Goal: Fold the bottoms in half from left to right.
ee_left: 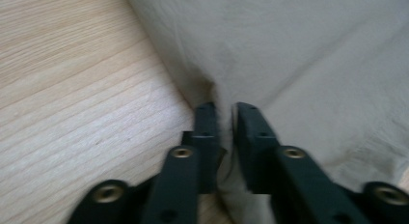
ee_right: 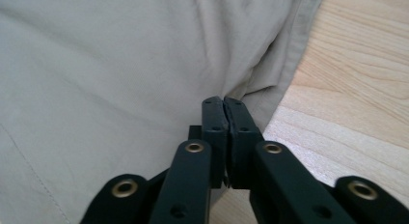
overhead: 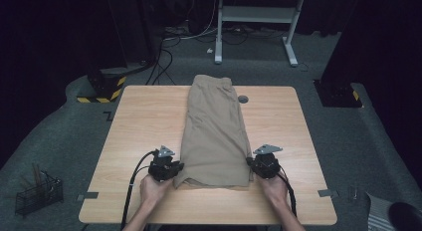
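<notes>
A khaki garment (overhead: pixel 215 131), folded into a long strip, lies down the middle of the wooden table (overhead: pixel 144 121). My left gripper (overhead: pixel 177 167) is at its near left corner and my right gripper (overhead: pixel 251 162) at its near right corner, each held by a hand. In the left gripper view the jaws (ee_left: pixel 225 108) stand a narrow gap apart, with a puckered fold of the garment (ee_left: pixel 299 50) filling it. In the right gripper view the jaws (ee_right: pixel 224 101) meet at the edge of the garment (ee_right: pixel 120 64), and creases run into their tips.
A small grey round cap (overhead: pixel 243 98) sits on the table beside the garment's far end. On the floor are a black wire basket (overhead: pixel 37 193) at the left, a yellow-and-black striped base (overhead: pixel 102 86), cables and a white desk frame (overhead: pixel 256 22) behind.
</notes>
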A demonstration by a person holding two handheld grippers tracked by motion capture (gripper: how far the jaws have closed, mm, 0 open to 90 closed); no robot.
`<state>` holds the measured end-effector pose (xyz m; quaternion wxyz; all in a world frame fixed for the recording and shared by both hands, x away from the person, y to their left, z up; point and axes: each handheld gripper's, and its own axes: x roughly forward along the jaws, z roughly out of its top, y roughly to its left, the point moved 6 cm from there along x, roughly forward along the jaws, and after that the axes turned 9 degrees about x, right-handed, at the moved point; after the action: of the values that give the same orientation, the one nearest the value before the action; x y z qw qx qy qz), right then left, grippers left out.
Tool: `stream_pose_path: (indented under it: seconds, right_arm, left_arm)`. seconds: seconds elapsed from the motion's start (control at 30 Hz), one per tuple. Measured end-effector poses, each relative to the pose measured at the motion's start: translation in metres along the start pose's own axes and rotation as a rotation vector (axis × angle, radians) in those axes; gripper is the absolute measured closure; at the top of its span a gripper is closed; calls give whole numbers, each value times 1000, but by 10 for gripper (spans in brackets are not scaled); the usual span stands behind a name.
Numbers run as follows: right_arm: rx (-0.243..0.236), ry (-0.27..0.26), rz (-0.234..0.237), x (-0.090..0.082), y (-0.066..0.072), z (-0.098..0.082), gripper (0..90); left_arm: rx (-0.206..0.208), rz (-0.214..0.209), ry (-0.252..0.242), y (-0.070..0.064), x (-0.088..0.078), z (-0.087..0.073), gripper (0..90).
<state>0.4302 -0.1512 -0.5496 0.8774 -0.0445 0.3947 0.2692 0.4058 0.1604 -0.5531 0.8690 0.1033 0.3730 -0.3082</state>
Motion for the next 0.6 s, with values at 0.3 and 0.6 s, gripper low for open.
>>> stream_pose_path:
  seconds: [0.3,0.6]
  right_arm:
    - [82,-27,-18,14,-8,14,687]
    - [29,-1,3,14,-4,9,893]
  left_arm:
    - [-77,29,-47,17,22,25,524]
    - [-7,30,3,9,17,16,889]
